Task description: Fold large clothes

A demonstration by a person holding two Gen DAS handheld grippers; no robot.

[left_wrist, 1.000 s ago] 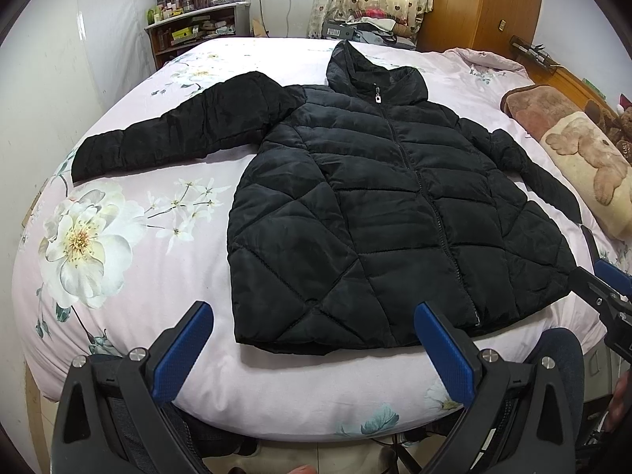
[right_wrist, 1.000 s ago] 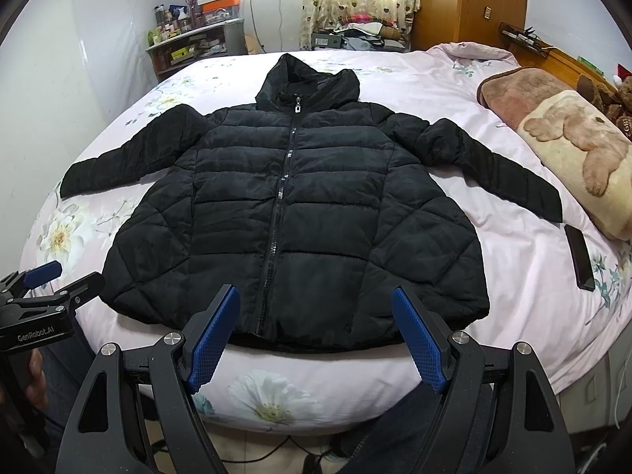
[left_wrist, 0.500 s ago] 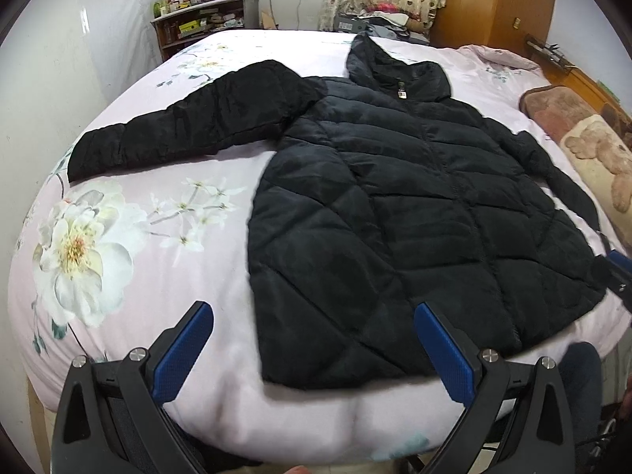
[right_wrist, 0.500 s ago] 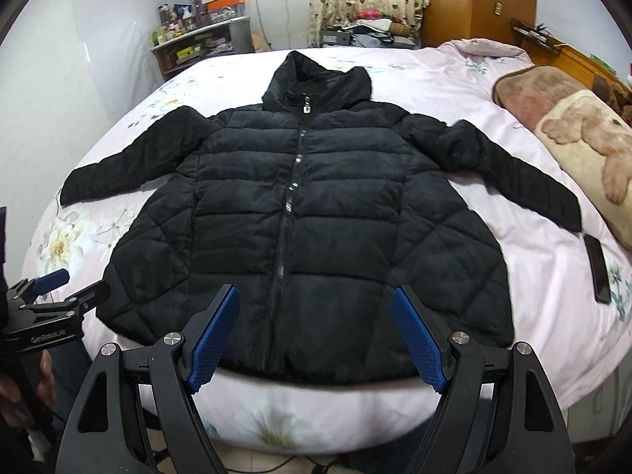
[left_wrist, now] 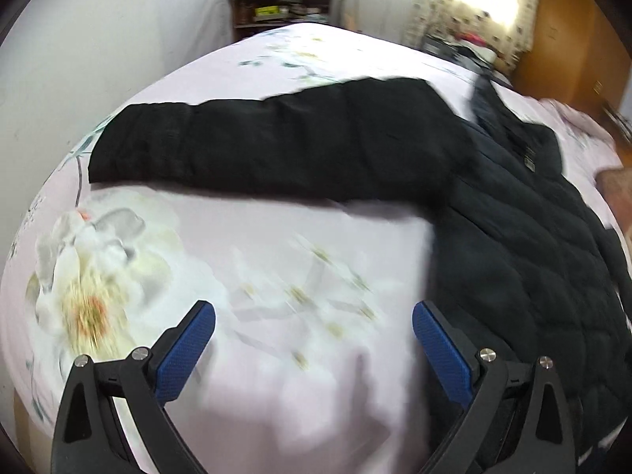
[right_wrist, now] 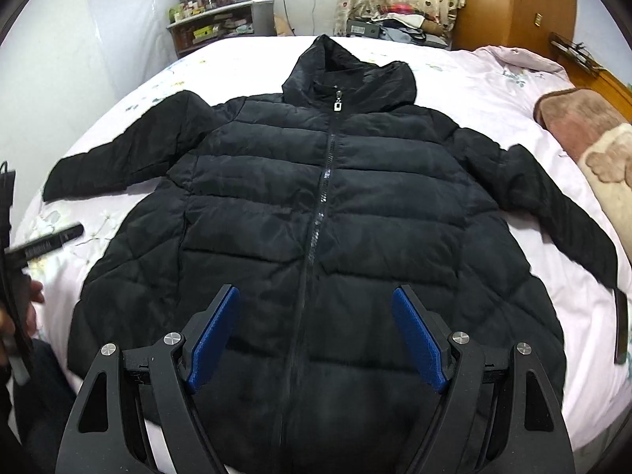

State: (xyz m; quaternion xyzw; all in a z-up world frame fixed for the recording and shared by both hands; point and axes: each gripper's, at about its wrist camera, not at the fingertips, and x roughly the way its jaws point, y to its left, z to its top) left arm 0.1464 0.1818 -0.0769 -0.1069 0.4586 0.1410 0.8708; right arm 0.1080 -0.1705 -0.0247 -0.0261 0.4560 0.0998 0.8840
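Note:
A black quilted hooded jacket point(right_wrist: 316, 213) lies flat and zipped on a pink floral bed point(right_wrist: 474, 91), both sleeves spread out. My right gripper point(right_wrist: 316, 331) is open and empty, low over the jacket's lower front by the zipper. My left gripper point(left_wrist: 314, 345) is open and empty over bare sheet, below the jacket's left sleeve point(left_wrist: 268, 150), with the jacket body point(left_wrist: 533, 245) to its right. The left gripper also shows at the left edge of the right wrist view point(right_wrist: 43, 245).
A brown bear-print blanket point(right_wrist: 592, 146) lies on the bed's right side. A dark phone point(right_wrist: 622, 330) lies near the right edge. A cluttered shelf point(right_wrist: 213, 27) and a wooden wardrobe point(right_wrist: 513, 4) stand behind the bed. A white wall is on the left.
Both grippers moved forward over the bed. The left one swung left toward the left sleeve, its view blurred by motion. The right one came in low over the jacket's hem.

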